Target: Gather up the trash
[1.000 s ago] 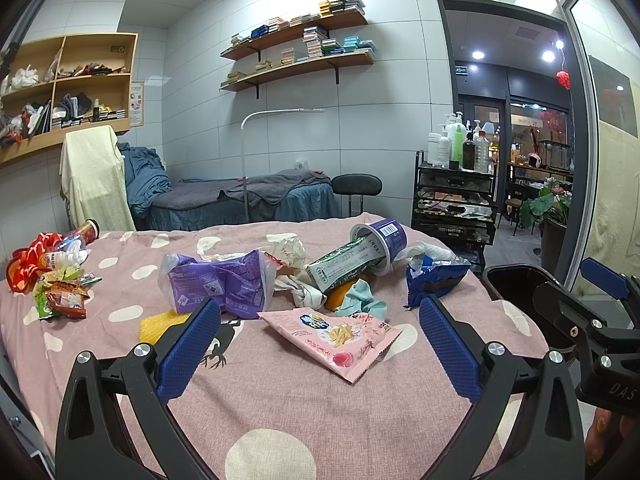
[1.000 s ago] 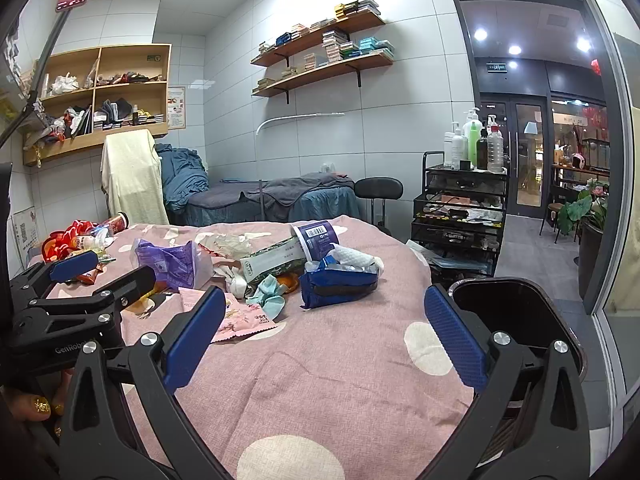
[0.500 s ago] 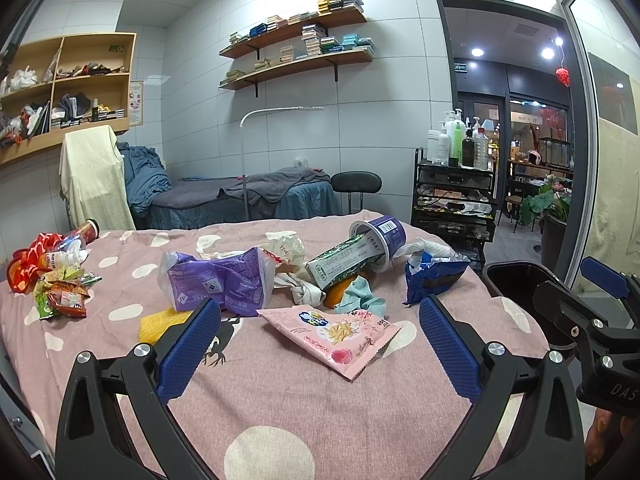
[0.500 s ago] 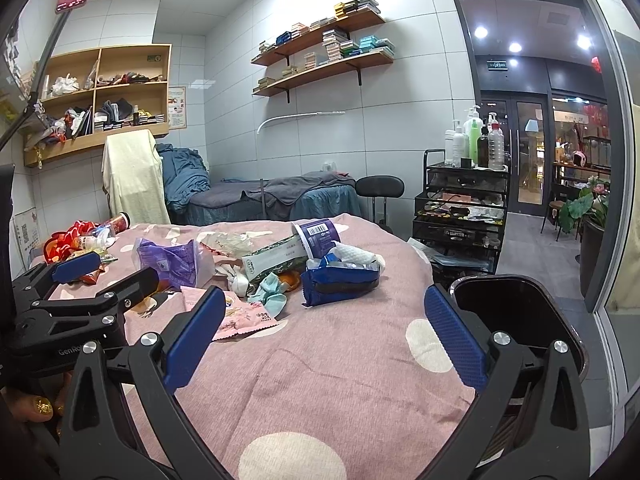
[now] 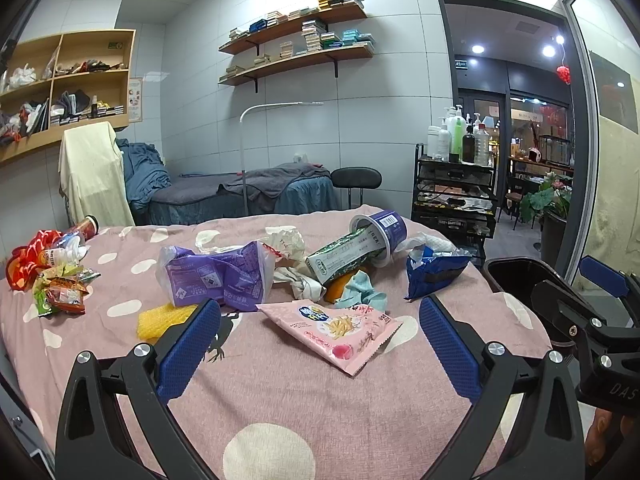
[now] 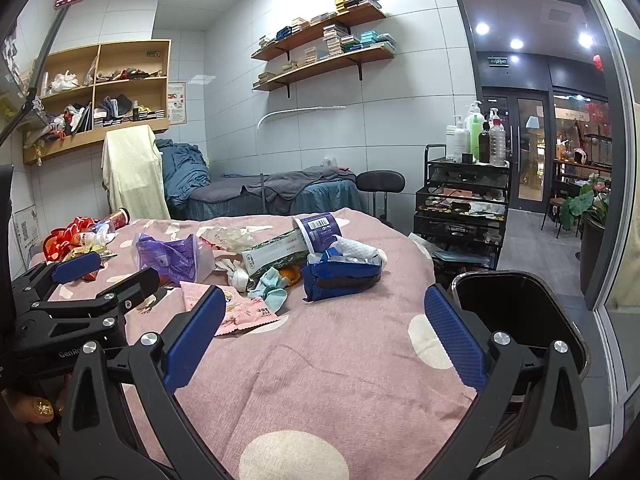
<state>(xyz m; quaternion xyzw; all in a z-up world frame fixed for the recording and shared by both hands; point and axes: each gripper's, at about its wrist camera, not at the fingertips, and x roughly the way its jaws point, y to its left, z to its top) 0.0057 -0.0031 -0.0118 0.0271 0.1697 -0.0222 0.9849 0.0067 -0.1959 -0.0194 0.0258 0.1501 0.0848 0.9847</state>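
Trash lies piled mid-table on a pink dotted cloth (image 5: 280, 392): a pink snack packet (image 5: 334, 330), a purple bag (image 5: 216, 276), a green carton stuck in a purple cup (image 5: 360, 246), a blue wrapper (image 5: 434, 272) and a yellow sponge (image 5: 160, 318). My left gripper (image 5: 316, 344) is open, its blue pads either side of the pink snack packet, short of it. My right gripper (image 6: 324, 338) is open over bare cloth, nearer than the blue wrapper (image 6: 342, 274). A black bin (image 6: 516, 312) stands off the table's right edge.
More wrappers and a red bag (image 5: 34, 258) lie at the table's far left with a can (image 5: 86, 226). Beyond are a massage bed (image 5: 240, 196), a black stool (image 5: 356, 180), and a black trolley with bottles (image 5: 456, 200). A hand with gold nails (image 6: 38, 408) holds the left gripper.
Both grippers have drifted slightly; the trash sits a touch nearer in both views. Neither gripper has changed its opening and nothing was picked up.
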